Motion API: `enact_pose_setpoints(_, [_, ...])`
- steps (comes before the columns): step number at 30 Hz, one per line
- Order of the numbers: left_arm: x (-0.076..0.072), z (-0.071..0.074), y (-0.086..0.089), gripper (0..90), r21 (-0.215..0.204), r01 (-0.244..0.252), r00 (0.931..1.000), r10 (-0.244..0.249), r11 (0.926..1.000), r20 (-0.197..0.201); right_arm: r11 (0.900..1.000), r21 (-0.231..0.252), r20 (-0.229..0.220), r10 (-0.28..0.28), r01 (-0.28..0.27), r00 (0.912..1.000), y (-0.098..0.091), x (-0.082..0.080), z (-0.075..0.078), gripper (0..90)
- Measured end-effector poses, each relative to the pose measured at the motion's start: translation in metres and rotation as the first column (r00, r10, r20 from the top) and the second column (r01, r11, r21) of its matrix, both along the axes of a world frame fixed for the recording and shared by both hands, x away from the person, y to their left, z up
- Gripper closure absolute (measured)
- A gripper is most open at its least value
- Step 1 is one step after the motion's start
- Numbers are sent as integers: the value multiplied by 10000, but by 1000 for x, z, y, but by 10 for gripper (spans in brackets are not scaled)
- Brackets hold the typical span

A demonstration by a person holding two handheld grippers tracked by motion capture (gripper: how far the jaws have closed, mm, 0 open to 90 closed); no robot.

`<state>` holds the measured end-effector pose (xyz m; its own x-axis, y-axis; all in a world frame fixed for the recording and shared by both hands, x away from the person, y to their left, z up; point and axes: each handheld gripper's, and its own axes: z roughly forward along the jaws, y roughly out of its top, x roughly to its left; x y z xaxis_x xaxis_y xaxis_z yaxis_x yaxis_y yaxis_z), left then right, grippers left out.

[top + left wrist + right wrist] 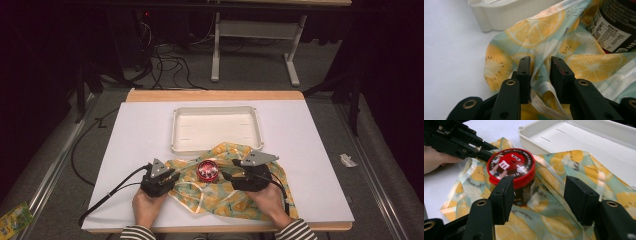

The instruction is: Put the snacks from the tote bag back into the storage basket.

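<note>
1. Printed plastic bag (227,187) with citrus slices, spread flat on the desk (140,130) between both grippers, touching the near edge of the white tray (216,128).
2. Red-lidded candy jar (511,166) upright on the bag, just ahead of the right gripper (541,195) and toward its left jaw; off to the right of the left gripper (539,75).
3. Left gripper: jaws narrowly parted around a raised fold of the bag; film between them, firm pinch not certain, so likely grasping loosely at best.
4. Right gripper: released, jaws wide apart over the bag, nothing between the pads.
5. Risk, as a judgement: thin slick film slipping out of the left gripper if pulled before a firm clamp.
6. Further risk: jar tipping or rolling off if the bag gets tugged beneath it, since it stands free on the film.
7. Also possible: right gripper's left jaw knocking the jar lid on approach, given how close it sits.
</note>
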<state>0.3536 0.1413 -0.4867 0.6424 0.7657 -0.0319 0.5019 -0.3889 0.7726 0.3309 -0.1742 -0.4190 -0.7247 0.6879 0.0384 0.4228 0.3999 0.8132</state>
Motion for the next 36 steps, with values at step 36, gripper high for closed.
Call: enact_pose_setpoints(36, [0, 0, 0, 685, -15, 28, 10000, -28, 10000, -19, 9927, -941, -402, 717, -753, 9966, 67, 24, -17, 245])
